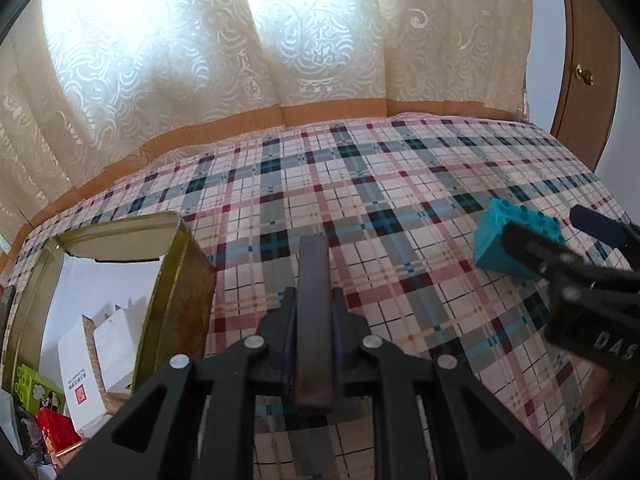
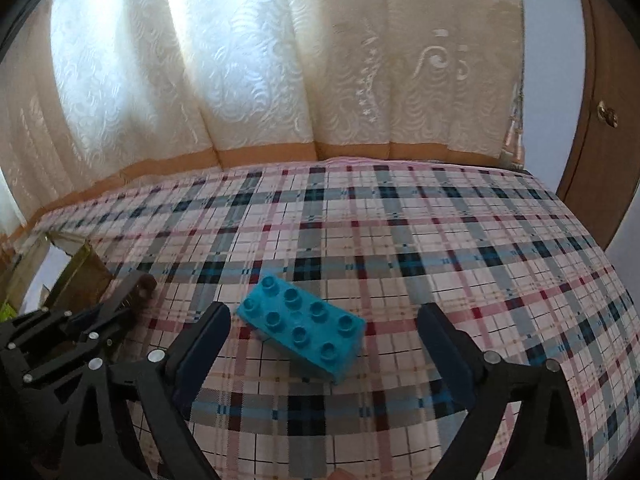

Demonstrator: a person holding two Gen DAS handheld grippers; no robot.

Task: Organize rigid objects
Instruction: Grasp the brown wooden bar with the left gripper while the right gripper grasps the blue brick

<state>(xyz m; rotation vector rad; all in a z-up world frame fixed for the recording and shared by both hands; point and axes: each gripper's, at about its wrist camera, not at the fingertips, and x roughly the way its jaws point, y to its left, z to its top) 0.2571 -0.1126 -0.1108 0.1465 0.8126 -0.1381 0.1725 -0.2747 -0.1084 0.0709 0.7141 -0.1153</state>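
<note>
Pick-up step: left gripper (image 1: 314, 280) clamps a flat dark brown bar (image 1: 313, 320), center-bottom of its view. Right gripper (image 2: 320, 344) wide apart round the teal studded plastic brick (image 2: 301, 328), no contact. Next: close on brick w/o tipping, then both to gold tin box (image 1: 188, 280), lower left.

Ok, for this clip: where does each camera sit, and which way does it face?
Left wrist: on the left gripper, aimed down over the plaid tabletop toward the curtain; its jaws are shut on a dark flat bar; gold tin at left.
Right wrist: on the right gripper, same heading; jaws open around the blue brick, not touching.
Shared: brick, tin, curtain, each other's gripper.
</note>
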